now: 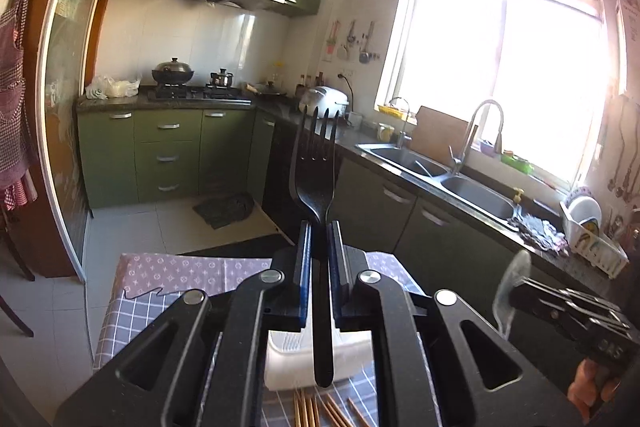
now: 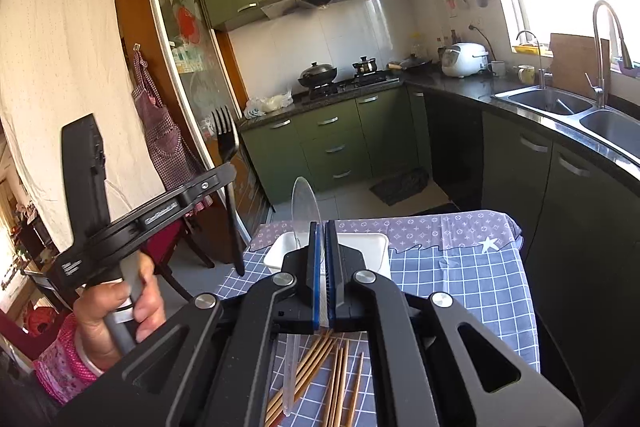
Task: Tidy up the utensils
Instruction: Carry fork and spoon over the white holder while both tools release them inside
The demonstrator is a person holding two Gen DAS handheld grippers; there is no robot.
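In the left wrist view my left gripper point(image 1: 320, 231) is shut on the handle of a black fork point(image 1: 316, 167), tines pointing up, above the table. My right gripper point(image 2: 323, 231) is shut on a clear plastic spoon point(image 2: 305, 211); its bowl stands up past the fingertips and its handle hangs below. Each gripper shows in the other's view: the right gripper point(image 1: 516, 293) with the spoon point(image 1: 514, 279), and the left gripper point(image 2: 226, 173) with the fork point(image 2: 229, 147), held by a hand point(image 2: 120, 307). A white tray point(image 2: 376, 247) sits on the checked tablecloth point(image 2: 460, 287). Several wooden chopsticks point(image 2: 320, 375) lie nearer to me.
A dark counter with a double sink point(image 2: 560, 103) and tap runs along the right. Green cabinets, a stove with pots point(image 2: 320, 75) and a rice cooker point(image 2: 464, 59) stand at the back. A dark chair point(image 2: 188, 247) and a hanging apron point(image 2: 160, 123) are left of the table.
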